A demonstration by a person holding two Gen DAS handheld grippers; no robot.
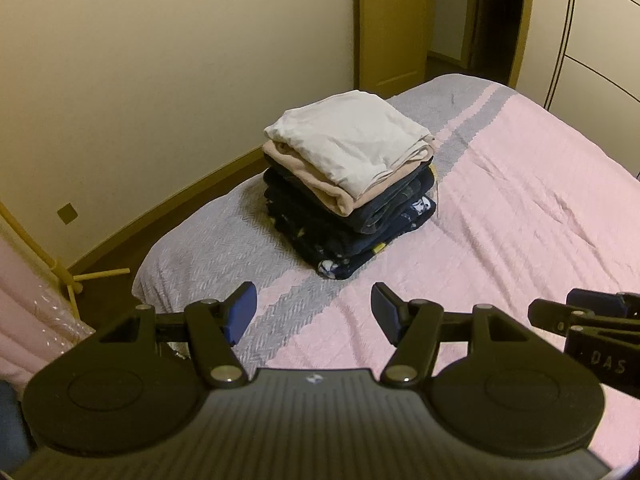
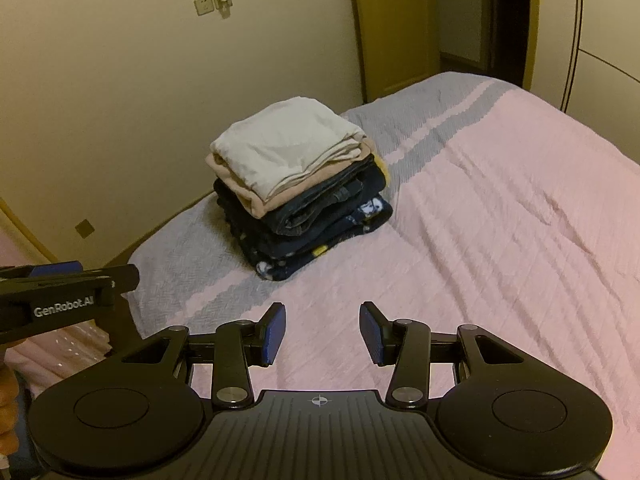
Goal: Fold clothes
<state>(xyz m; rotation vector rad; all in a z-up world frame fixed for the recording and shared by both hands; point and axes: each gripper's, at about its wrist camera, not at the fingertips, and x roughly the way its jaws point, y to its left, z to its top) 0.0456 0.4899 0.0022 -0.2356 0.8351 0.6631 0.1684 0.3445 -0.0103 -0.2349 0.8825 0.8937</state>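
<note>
Left wrist view: the left gripper is seen with its blue pads set wide apart and nothing between them, held above the pink part of the bedspread. The stack of folded clothes is seen ahead of the jaws and slightly to their right, well apart from them, resting on the grey band near the bed's left edge; a white piece lies on top, a beige piece beneath it, and dark denim and patterned pieces at the bottom. No loose garment is shown on the bed. A risk is judged here: the stack is tall, its layers are unevenly aligned, and it stands near the edge, so a sideways knock from a finger, or a tug on a lower layer, could topple it toward the floor. Part of the right gripper is seen at the right margin. Right wrist view: the right gripper is likewise seen open and empty, its gap somewhat narrower. The stack is seen ahead and slightly left of the jaws, well apart. The clothes in view are found already folded; whether more remain cannot be told. Collision of the two grippers is a further risk, since the left gripper is held close beside.
</note>
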